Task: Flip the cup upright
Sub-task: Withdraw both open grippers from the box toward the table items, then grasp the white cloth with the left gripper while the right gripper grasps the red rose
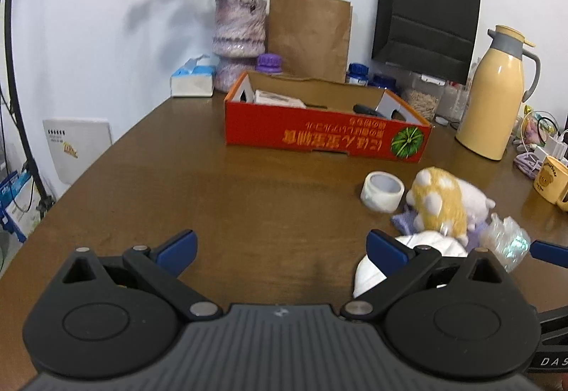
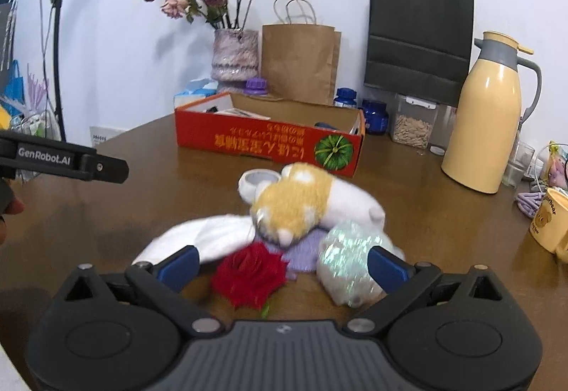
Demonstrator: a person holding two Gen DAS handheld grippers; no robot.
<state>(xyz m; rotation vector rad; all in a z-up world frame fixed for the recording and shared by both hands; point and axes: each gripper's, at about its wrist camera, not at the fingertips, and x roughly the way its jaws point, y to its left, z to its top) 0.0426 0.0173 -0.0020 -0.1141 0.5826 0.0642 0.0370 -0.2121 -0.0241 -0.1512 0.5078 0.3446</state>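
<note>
A yellow mug (image 1: 550, 181) with a bear print stands at the table's far right, cut off by the frame edge; it also shows as the mug (image 2: 548, 224) in the right wrist view. An iridescent, crinkly cup-like thing (image 2: 349, 259) lies on its side by my right gripper's inner right finger. My right gripper (image 2: 282, 265) is open over a red rose (image 2: 248, 275), holding nothing. My left gripper (image 1: 282, 249) is open above bare tabletop, left of the pile. The iridescent thing (image 1: 506, 243) shows here too.
A yellow-and-white plush toy (image 2: 301, 206), a white cloth (image 2: 202, 236), a purple knit piece (image 2: 301, 252) and a tape roll (image 1: 381, 190) crowd the middle. A red cardboard box (image 1: 319, 135), a yellow thermos (image 1: 493, 96), a vase, paper bags and jars stand behind.
</note>
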